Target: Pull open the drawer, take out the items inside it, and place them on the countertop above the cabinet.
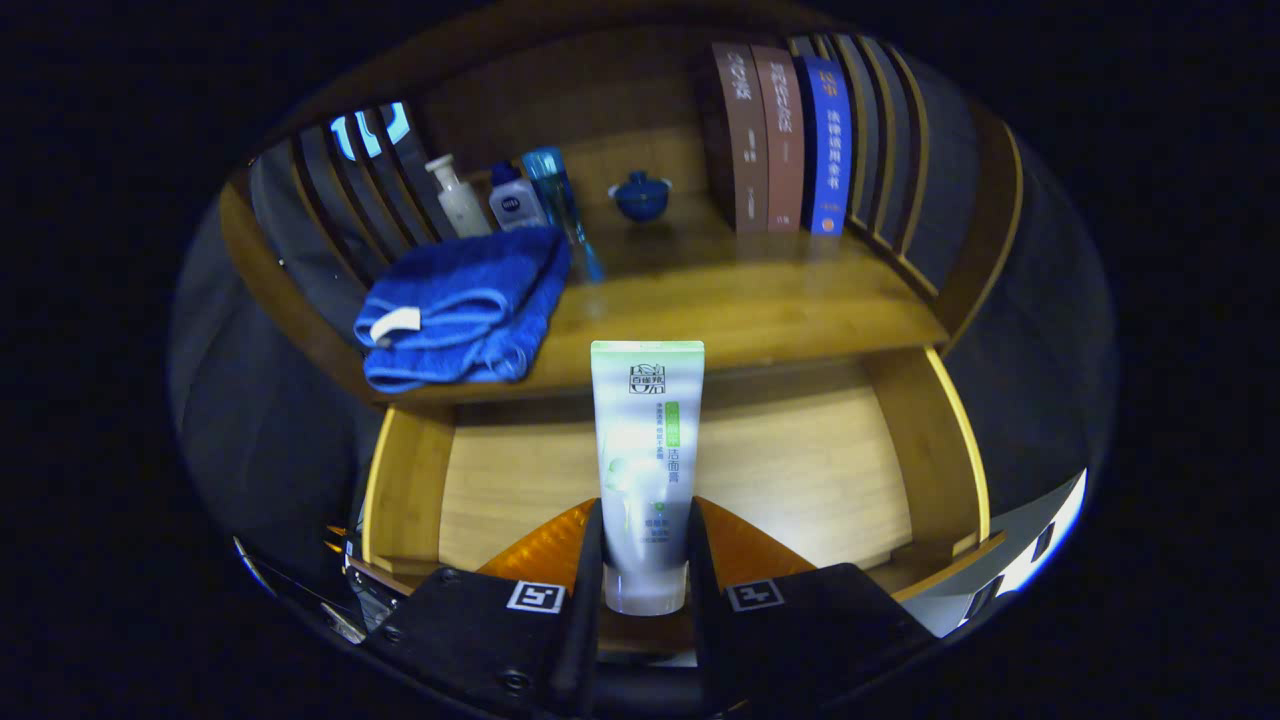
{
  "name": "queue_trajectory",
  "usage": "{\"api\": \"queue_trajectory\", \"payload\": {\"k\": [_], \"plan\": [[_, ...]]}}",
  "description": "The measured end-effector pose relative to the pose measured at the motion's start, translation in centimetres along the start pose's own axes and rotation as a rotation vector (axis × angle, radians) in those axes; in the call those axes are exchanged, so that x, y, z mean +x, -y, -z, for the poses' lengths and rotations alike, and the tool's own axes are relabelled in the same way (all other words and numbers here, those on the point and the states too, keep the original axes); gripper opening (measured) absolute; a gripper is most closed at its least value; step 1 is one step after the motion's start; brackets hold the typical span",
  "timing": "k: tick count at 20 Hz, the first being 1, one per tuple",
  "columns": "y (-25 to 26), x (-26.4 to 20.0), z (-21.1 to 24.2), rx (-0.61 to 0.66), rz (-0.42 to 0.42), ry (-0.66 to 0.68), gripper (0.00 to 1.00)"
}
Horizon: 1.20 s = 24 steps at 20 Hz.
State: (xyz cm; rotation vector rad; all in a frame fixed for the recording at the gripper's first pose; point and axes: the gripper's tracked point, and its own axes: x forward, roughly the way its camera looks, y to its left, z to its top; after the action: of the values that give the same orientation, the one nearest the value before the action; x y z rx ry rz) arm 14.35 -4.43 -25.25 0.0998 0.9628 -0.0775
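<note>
The cabinet's countertop (760, 300) spans the scene beyond the fingers, a wooden shelf backed by slatted sides. Below it the drawer (800, 460) stands pulled open; its visible floor is bare wood, though the near part is hidden behind the gripper.

On the countertop, in descending order of bulk: a folded blue towel (465, 305) lies at the left front edge; three upright books (785, 140) stand at the right rear; a pump bottle (458, 198), a small white bottle (515, 200) and a blue translucent bottle (555, 190) stand grouped behind the towel; a small blue lidded cup (640, 195) sits between the bottles and the books.

The gripper (645, 560) is clenched on a white and green tube (647, 460), both fingers pressing its lower body. The tube is held upright, cap end down, above the open drawer and short of the countertop's front edge.

Assessment: the drawer-opening step is complete and the removal step is in hand, with the tube lifted clear of the drawer. The next move calls for carrying the tube up and forward over the countertop lip, onto the bare wood between the towel and the books, then releasing it. Care is needed to clear the front edge.
</note>
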Motion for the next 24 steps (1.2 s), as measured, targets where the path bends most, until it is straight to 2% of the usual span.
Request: {"api": "queue_trajectory", "payload": {"k": [3, 5, 7, 14, 19, 21, 23, 24], "plan": [[-1.4, 0.6, -4.6, -0.01, -0.024, 0.043, 0.44], [-1.7, 2.3, -8.1, -0.039, -0.007, 0.089, 0.44], [-1.7, 4.5, -10.1, -0.054, 0.002, 0.075, 0.44], [-0.1, 11.6, -12.0, 0.007, 0.044, -0.028, 0.44], [-0.6, 13.0, -12.1, 0.002, 0.032, -0.035, 0.46], [-1.0, 12.7, -12.9, -0.009, 0.02, 0.005, 0.57], [-1.4, 10.8, -13.6, -0.02, 0.023, 0.031, 0.85], [-1.0, 11.5, -13.2, -0.021, 0.029, 0.029, 0.99]]}}
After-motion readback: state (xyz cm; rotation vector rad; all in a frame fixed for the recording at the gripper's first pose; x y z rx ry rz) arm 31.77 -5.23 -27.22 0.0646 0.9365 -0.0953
